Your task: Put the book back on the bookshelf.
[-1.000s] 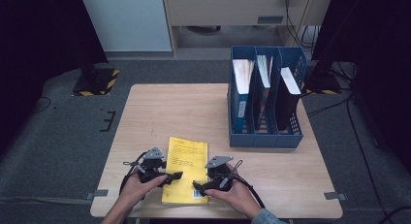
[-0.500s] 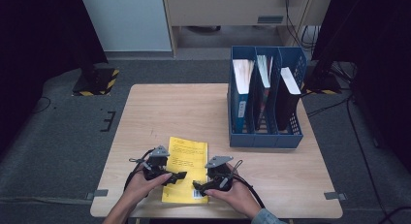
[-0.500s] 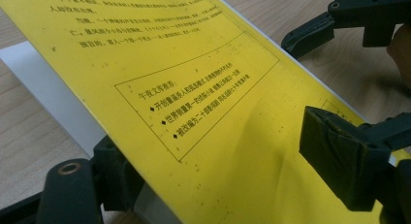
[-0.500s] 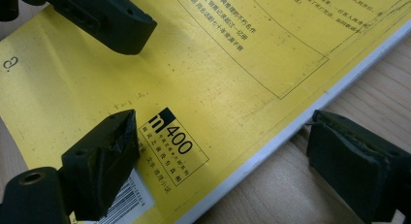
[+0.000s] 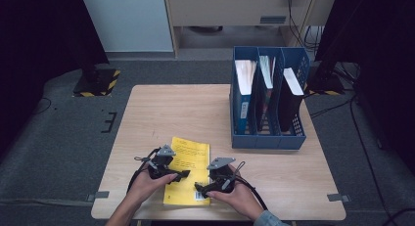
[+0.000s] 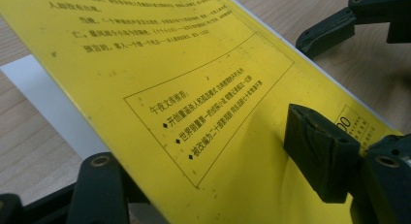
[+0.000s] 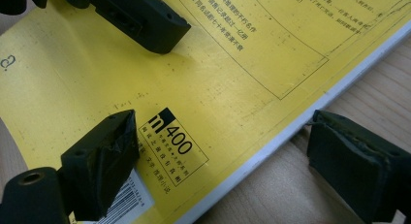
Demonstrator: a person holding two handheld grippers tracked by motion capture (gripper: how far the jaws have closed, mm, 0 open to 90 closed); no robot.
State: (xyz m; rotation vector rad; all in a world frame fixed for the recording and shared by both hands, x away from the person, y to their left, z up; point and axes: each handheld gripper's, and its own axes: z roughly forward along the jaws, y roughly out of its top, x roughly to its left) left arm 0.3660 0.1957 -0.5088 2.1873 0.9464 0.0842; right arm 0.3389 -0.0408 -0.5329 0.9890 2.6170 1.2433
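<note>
Your 2 tongs straddle the yellow book [image 5: 188,162] near you on the counter [image 5: 195,113]: left tongs [image 5: 182,174] just closing, right tongs [image 5: 199,188] open.

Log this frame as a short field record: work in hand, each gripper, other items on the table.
work: yellow book lies flat near the table's front edge, back cover up
left gripper: fingers astride the book's left edge, one on the cover; grip unclear; jaws just closing
right gripper: fingers astride the book's right edge, not pressing
other: blue file rack at right, holding books and folders
</note>
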